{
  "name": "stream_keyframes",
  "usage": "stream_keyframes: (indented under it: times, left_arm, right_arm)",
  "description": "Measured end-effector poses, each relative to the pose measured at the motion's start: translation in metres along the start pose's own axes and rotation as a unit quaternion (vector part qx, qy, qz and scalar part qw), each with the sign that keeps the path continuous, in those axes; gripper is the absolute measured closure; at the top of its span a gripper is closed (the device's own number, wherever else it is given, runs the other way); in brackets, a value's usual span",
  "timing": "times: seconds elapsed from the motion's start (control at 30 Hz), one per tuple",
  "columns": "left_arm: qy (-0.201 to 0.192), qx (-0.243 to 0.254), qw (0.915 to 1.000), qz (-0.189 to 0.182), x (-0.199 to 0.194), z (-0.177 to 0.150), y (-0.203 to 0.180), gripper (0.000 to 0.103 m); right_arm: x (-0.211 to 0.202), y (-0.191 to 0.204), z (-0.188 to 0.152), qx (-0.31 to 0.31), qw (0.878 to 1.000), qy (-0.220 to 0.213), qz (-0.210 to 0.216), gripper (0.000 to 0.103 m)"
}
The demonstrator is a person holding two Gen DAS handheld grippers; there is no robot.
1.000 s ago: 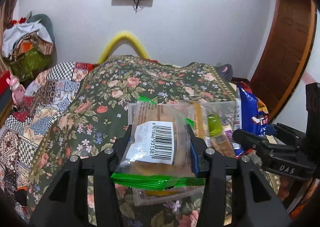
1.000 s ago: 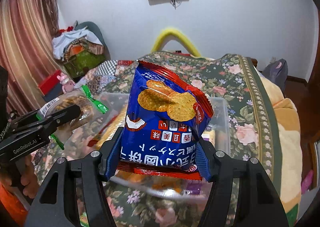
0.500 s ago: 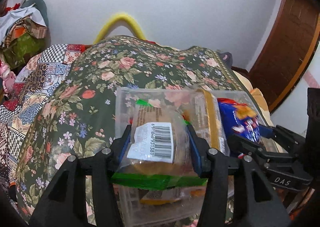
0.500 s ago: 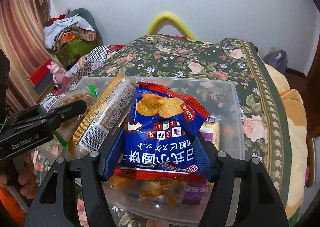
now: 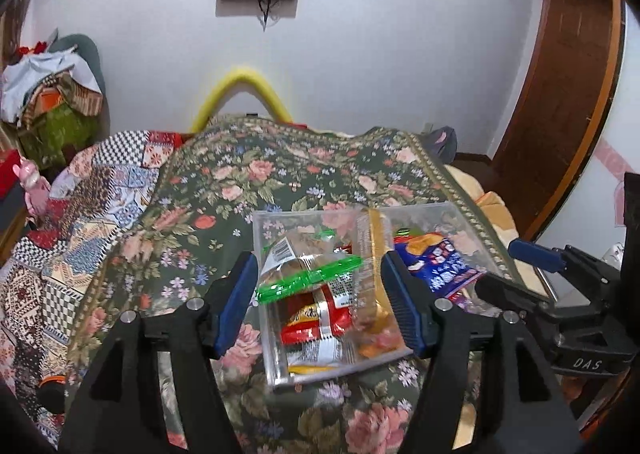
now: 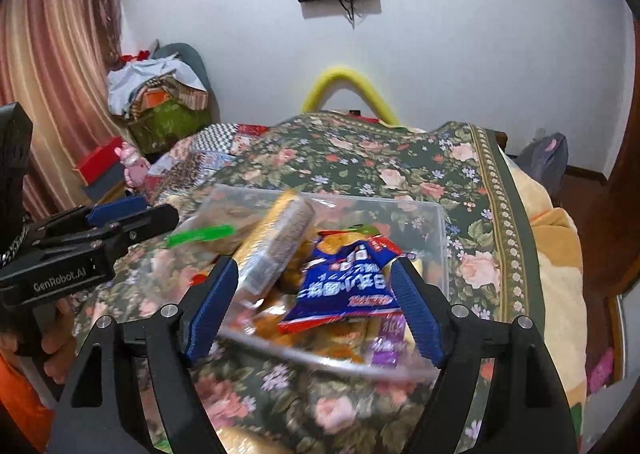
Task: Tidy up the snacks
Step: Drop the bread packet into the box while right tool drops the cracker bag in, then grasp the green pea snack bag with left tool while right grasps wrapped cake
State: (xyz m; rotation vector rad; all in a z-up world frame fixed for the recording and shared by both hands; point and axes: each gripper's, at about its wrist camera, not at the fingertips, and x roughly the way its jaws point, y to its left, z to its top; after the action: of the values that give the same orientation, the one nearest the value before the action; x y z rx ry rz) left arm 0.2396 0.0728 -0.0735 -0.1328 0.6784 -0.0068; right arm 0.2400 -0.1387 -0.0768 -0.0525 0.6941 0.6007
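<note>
hovering over the clear bin (image 5: 472, 232), the left gripper (image 5: 320, 302) and right gripper (image 6: 316, 302) both gape, released. the green-sealed pack (image 5: 304, 274) and blue cracker bag (image 6: 344, 282) lie inside it, piled high; a careless nudge could spill them over its rim.

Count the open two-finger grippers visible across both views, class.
2: left gripper above the clear plastic box's left half; right gripper above its right half. None seems hidden.

left wrist: above bin (image 5: 460, 214), facing wall | right wrist: same | shared: bin (image 6: 438, 238)
</note>
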Motion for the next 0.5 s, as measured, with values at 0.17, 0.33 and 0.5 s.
stream_keyframes:
  times: [0.17,0.33,0.5]
  left_arm:
    - [-0.002,0.009,0.9999,-0.004,-0.025,-0.011,-0.002,0.035]
    - [0.02,0.014,0.9997,-0.007,-0.035,-0.038,-0.001,0.033]
    - [0.06,0.012,0.998,-0.011,-0.032,-0.071,0.001,0.033]
  right_arm:
    - [-0.014,0.013,-0.017,-0.011,1.0,0.002,0.006,0.024]
    - [-0.012,0.025,-0.045,-0.023,0.999,0.028,0.007,0.023]
    - [0.004,0.031,-0.078,-0.015,0.997,0.074,0.019,0.023]
